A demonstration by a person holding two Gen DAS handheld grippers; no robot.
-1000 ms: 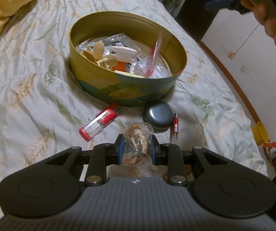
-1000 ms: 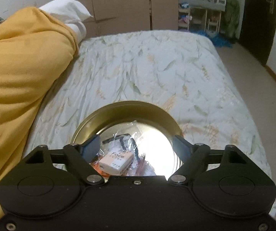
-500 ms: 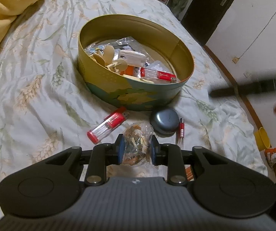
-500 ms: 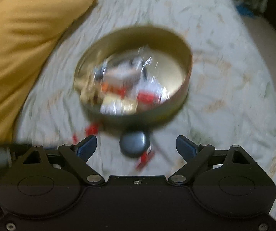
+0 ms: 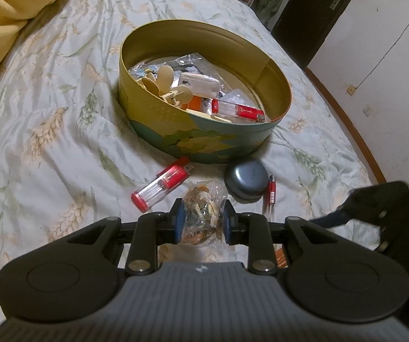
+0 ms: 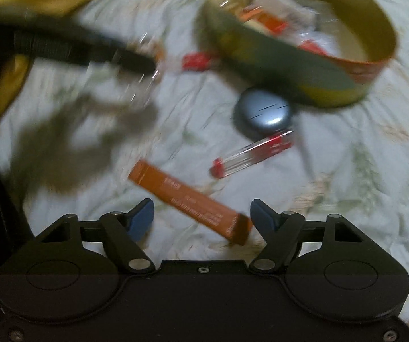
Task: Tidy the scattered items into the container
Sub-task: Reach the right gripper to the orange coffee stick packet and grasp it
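A round gold tin [image 5: 204, 136] sits on the bed and holds several small items, among them a red-capped clear tube. My left gripper [image 5: 201, 222] is shut on a clear bag of small bits [image 5: 203, 209], just in front of the tin. On the sheet lie a red-capped tube [image 5: 161, 183], a grey round case [image 5: 246, 179] and a thin red pen-like tube [image 5: 271, 196]. My right gripper [image 6: 201, 219] is open and empty above an orange box [image 6: 187, 202]. The blurred right wrist view also shows the tin [image 6: 290, 65], the case [image 6: 264, 111] and the thin tube [image 6: 250, 154].
A yellow blanket [image 5: 10, 8] lies at the bed's left. The bed's edge falls off at the right toward a white wall [image 5: 381, 42] and a dark door. The right gripper's body [image 5: 375, 208] shows at the right of the left wrist view.
My right gripper has left the tin after dropping a red-capped tube in it and swung down over the orange box. My left gripper still holds the bag.
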